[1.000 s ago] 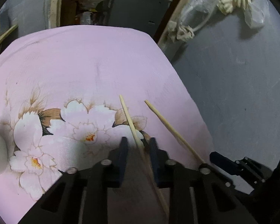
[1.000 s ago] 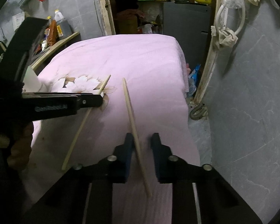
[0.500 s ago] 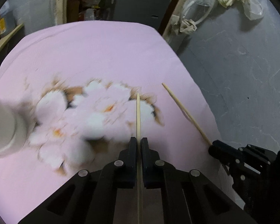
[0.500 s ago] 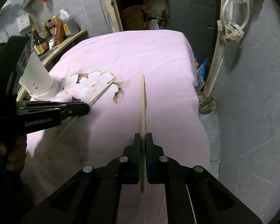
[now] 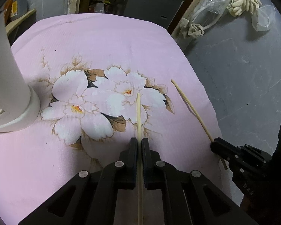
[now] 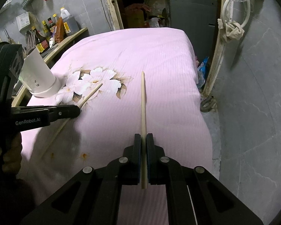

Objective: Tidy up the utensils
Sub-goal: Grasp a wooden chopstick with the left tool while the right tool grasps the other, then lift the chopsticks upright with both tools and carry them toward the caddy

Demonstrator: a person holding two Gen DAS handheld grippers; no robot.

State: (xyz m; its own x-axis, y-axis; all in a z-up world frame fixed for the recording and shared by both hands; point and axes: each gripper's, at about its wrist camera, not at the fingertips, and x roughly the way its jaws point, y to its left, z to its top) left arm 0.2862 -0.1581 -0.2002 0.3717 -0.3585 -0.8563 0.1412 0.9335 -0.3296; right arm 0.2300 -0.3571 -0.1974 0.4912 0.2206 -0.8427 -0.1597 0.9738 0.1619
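Both pairs of fingers have closed since a second ago, when they stood apart around the sticks, and the white holder has come much nearer on the left. Now the left gripper [image 5: 139, 140] is pinched tight on one chopstick [image 5: 139, 112], which runs straight ahead from between its fingers over the white flower print [image 5: 95, 101] on the pink cloth [image 5: 112, 43]. Its rear end passes back under the gripper body.

Off to the left of those fingers stands the white holder [image 5: 11, 86] — a tall tube on a wider round base, upright on the cloth, with small slots showing low on its side.

Likewise the right gripper [image 6: 143, 138] is clamped on the second chopstick [image 6: 143, 101], which points forward and ends a little behind the fingers. In the right wrist view the left gripper [image 6: 75, 111] reaches in from the left, and the words "GenRobot.AI" read in white on its black side; the first chopstick [image 6: 92, 92] sticks out past its tip toward the flowers, with the holder [image 6: 39, 78] beyond it.

Further left, bottles [image 6: 48, 28] with yellow and red labels line a wooden shelf — their writing is too small to read.
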